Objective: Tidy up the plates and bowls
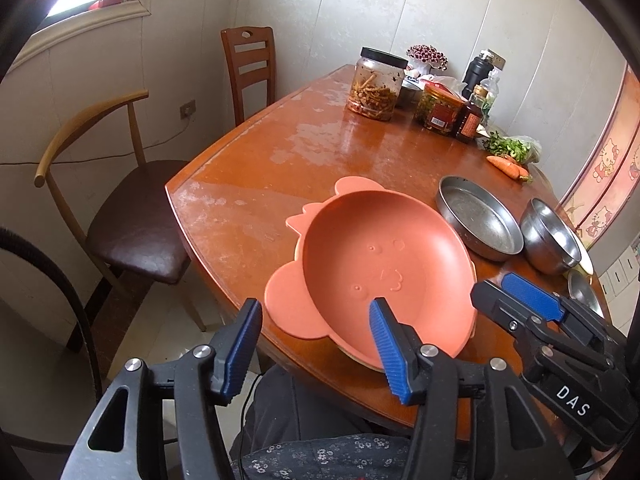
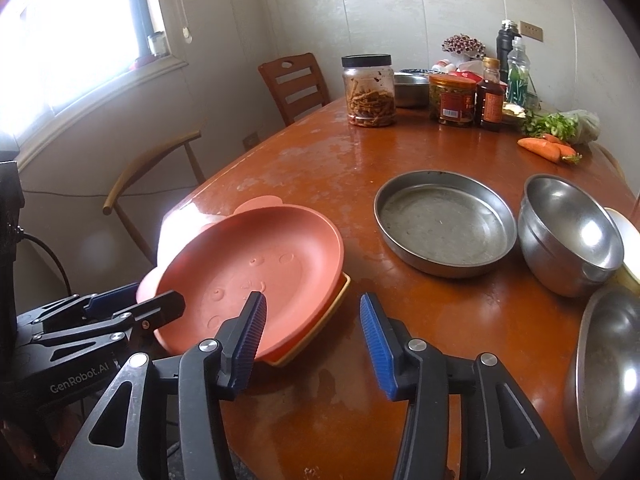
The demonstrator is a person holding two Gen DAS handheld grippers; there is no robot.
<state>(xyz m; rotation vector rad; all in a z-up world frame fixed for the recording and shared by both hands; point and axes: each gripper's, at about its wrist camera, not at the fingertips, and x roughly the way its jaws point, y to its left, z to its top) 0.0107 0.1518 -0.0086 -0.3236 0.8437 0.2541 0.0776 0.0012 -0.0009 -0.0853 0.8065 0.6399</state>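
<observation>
Currently: big reddish-brown wooden table point(image 2: 320, 152) fills both views. Largest task item is the coral-orange plastic animal-shaped plate point(image 1: 376, 264), lower centre in the left wrist view, lower left in the right wrist view. It sits tilted on top of another orange plate and a yellow-rimmed tray point(image 2: 320, 330) near the table's front edge, not nested flat.

Centre right of the right wrist view: round flat-bottomed steel pan point(image 2: 444, 222), then stacked steel bowls point(image 2: 568, 236) just beside it, and a wide steel dish point(image 2: 612, 376) at the lower right edge. Jars, bottles and carrots point(image 2: 548, 148) are at the upper right, well apart.

Left gripper point(image 1: 316, 316): jaws apart, straddling the near-left rim of the orange plate, pads not pressing it. Right gripper point(image 2: 312, 324): jaws apart too, left finger over the plate's near-right rim, right finger over bare table. Neither holds anything.

My read: the step is settling the orange stack. To do it well:
- check the top plate seats flat; if not, nudge the raised rim down before backing off
- withdraw both grippers without hooking the rim
- keep the stack away from the table edge, it looks close
- next, probably, steel items get grouped by shape
</observation>
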